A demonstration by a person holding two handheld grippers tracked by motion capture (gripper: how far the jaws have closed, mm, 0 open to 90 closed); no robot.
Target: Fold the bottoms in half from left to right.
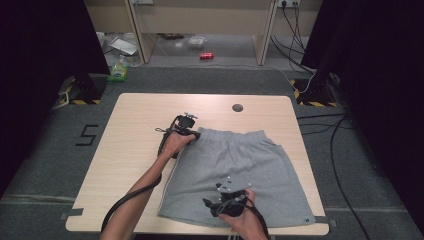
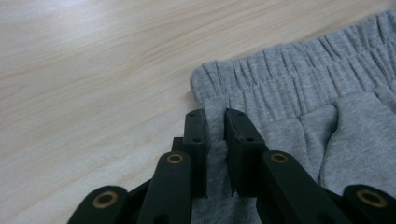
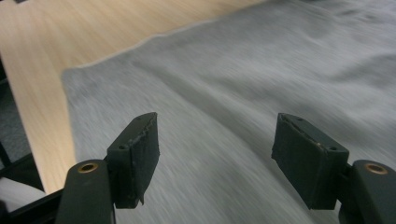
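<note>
Left gripper (image 2: 215,122) pinches the grey shorts' (image 1: 235,170) waistband corner on the worktop (image 1: 135,145); right gripper (image 3: 215,154) hovers wide open above the near hem

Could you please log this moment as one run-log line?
left gripper: shut on grey shorts waistband corner | right gripper: open over hem end | shorts flat on table

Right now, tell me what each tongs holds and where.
Left tongs pinch the grey shorts at the waistband corner. Right tongs are open over the fabric, holding nothing.
</note>
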